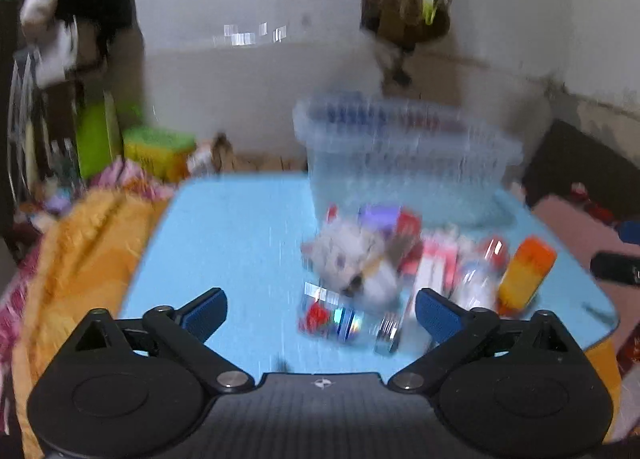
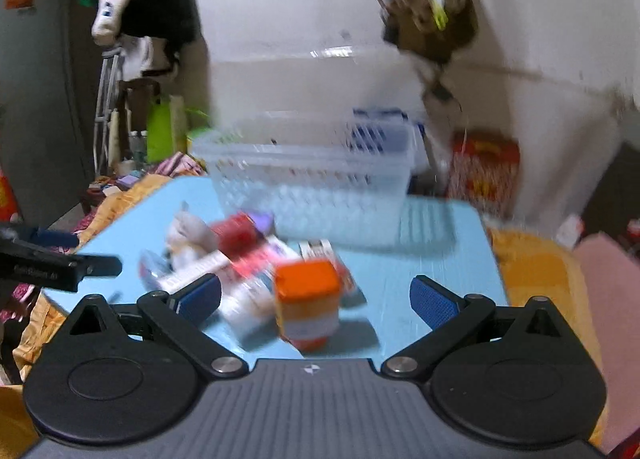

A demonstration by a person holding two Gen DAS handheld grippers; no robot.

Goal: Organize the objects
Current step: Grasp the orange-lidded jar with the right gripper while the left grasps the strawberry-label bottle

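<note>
Hovering with both grippers spread wide and empty, we've got the orange-capped bottle (image 2: pixel 308 299) upright, dead ahead of the right gripper (image 2: pixel 316 299); left gripper (image 1: pixel 320 315) sits farther off.

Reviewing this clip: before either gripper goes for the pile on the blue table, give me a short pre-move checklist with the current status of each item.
1. Left gripper open and holding nothing: ok.
2. Right gripper open and holding nothing: ok.
3. Clear basket upright on the blue table, behind the pile: ok.
4. Orange-capped bottle lined up between the right fingers: ok, it sits close ahead.
5. Items separated enough for a clean grasp: not ok; the white plush toy, boxes and bottles lie crowded together.
6. Sharp view of labels and edges: not ok, both views are motion-blurred.
</note>
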